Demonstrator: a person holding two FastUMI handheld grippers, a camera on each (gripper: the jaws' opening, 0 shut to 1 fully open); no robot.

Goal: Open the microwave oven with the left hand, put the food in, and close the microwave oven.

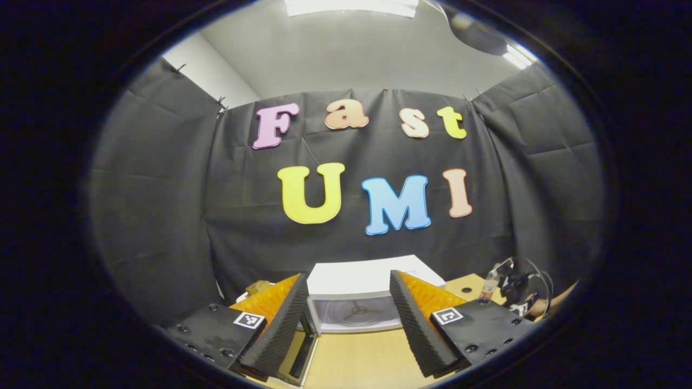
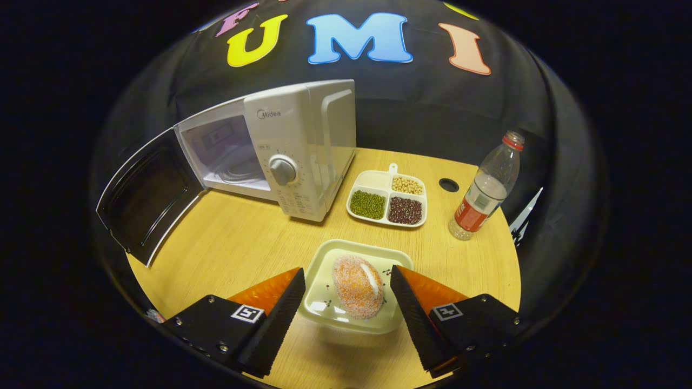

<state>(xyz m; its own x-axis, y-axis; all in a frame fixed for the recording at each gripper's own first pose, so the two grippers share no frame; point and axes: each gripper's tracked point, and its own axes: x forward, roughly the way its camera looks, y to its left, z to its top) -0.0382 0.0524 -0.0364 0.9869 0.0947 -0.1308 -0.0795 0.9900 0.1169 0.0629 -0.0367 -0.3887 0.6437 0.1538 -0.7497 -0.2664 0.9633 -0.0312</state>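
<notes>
Door (image 2: 143,202) already swung open at ten o'clock, bread (image 2: 358,286) on plate (image 2: 324,259) unlifted between spread right gripper (image 2: 346,302), left gripper (image 1: 346,319) likewise agape.

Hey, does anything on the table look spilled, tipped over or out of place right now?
Nothing stands out. The white microwave oven has its door open, the clear plastic bottle stands upright, and the orange sugared bun sits on its pale square plate.

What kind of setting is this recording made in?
Likely a staged recording booth, not a home kitchen: black cloth wall, a round wooden table holding a microwave oven and plated food.
</notes>
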